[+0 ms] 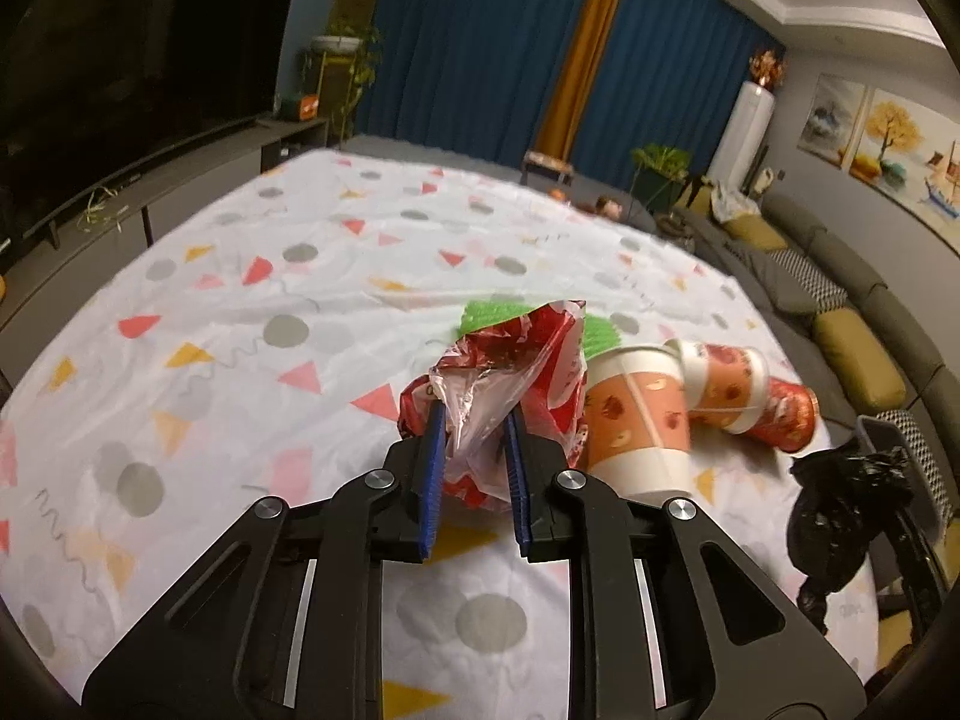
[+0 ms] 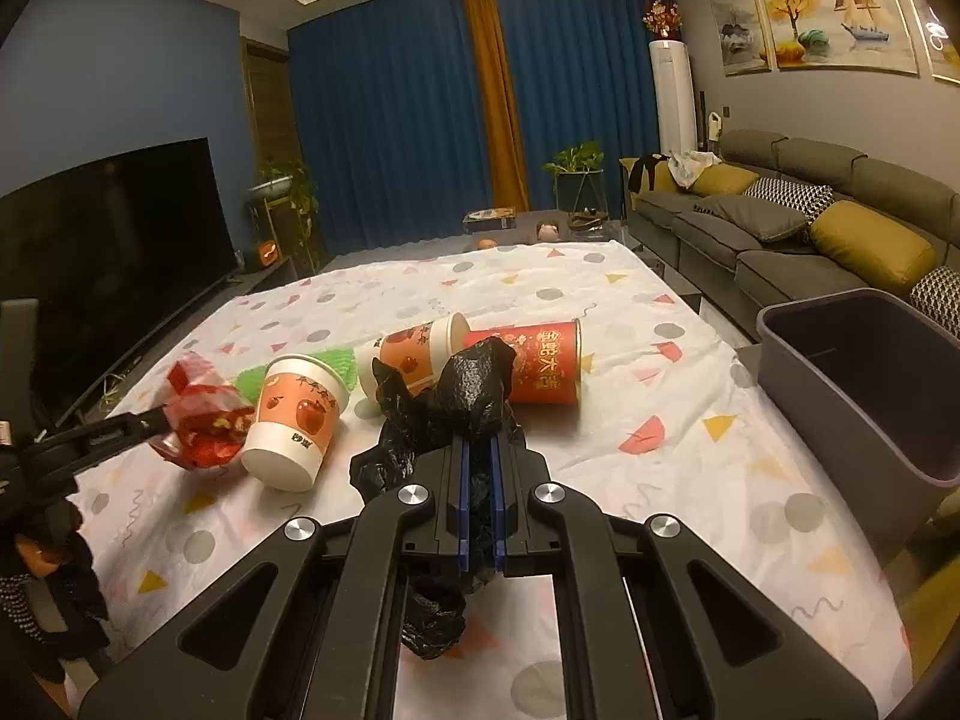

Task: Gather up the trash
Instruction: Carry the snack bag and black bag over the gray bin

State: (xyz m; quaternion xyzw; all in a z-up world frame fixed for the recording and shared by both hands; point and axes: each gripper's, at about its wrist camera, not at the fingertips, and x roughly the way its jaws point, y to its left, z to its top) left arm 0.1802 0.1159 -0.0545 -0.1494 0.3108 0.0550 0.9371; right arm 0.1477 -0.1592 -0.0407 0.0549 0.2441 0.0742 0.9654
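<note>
Left wrist view: the left gripper has its fingers pinching a crumpled red wrapper, which sits right between them and sticks out past the tips. Just right of the fingers is a paper cup upside down on the bench, with a second cup and a red can lying on their sides beyond it. A green sponge-like thing peeks out behind the wrapper. Far right, the black bag hangs from the other gripper.

Right wrist view: the right gripper has its fingers pressed onto that black bag, which bulges ahead of the tips and blocks part of the second cup and can. Only here you get the grey bin, off to the right of the fingers beside the bench. The left gripper with the wrapper shows far left, touching the upside-down cup.
</note>
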